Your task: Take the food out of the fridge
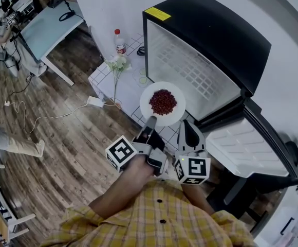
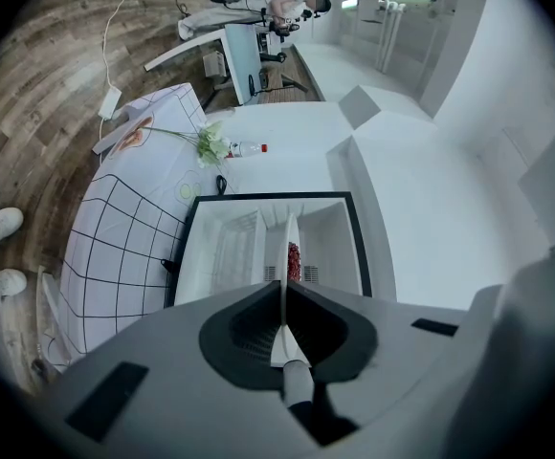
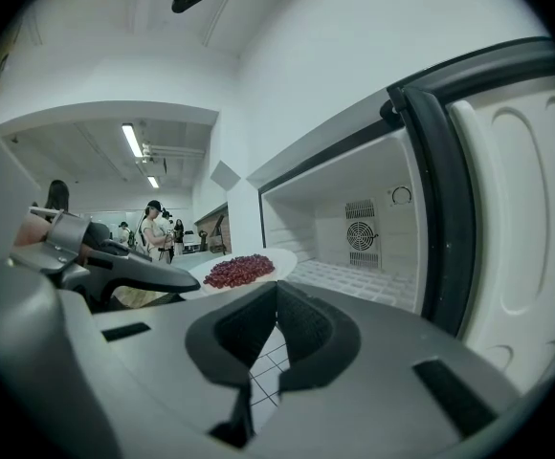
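Note:
A white plate (image 1: 175,113) heaped with red beans (image 1: 162,102) hangs level just in front of the open black fridge (image 1: 210,35). My left gripper (image 1: 151,120) is shut on the plate's near rim. In the left gripper view the plate (image 2: 286,290) shows edge-on between the pressed pads, with the beans (image 2: 294,261) beyond. My right gripper (image 1: 189,128) hovers just right of the plate, by the fridge door (image 1: 252,148). Its fingertips meet with nothing between them (image 3: 277,295). The right gripper view shows the plate (image 3: 276,256) and beans (image 3: 239,271) ahead, outside the bare white fridge interior (image 3: 354,228).
The fridge stands on a table with a grid-pattern cloth (image 1: 104,78). A bottle (image 1: 119,41) and white flowers (image 1: 117,63) stand on the table, left of the fridge. A cable and adapter (image 1: 95,101) trail over the wooden floor. People work at a desk (image 1: 46,24) further off.

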Demonstrator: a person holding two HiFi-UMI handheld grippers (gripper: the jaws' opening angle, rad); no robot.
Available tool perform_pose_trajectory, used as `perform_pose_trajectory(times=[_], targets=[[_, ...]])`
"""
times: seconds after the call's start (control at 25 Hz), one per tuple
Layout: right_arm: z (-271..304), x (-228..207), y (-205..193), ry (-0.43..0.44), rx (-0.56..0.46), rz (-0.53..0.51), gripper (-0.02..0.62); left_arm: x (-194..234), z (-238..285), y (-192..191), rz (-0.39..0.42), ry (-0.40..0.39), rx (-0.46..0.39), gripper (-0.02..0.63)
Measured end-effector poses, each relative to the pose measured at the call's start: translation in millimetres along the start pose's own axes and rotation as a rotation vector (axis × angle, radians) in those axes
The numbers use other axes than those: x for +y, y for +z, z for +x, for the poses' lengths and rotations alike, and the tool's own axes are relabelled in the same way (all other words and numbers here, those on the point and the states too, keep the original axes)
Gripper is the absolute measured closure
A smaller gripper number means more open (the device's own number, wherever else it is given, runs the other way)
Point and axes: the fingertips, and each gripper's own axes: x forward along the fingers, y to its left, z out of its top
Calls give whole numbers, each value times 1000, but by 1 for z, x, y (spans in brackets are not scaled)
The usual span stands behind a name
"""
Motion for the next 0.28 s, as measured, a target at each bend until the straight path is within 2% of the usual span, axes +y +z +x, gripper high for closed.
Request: perform_pose_trajectory(times=[0.28], targets=[[1,2,1,0,2,1,588,-4,2,3,11,-4,-1,589]])
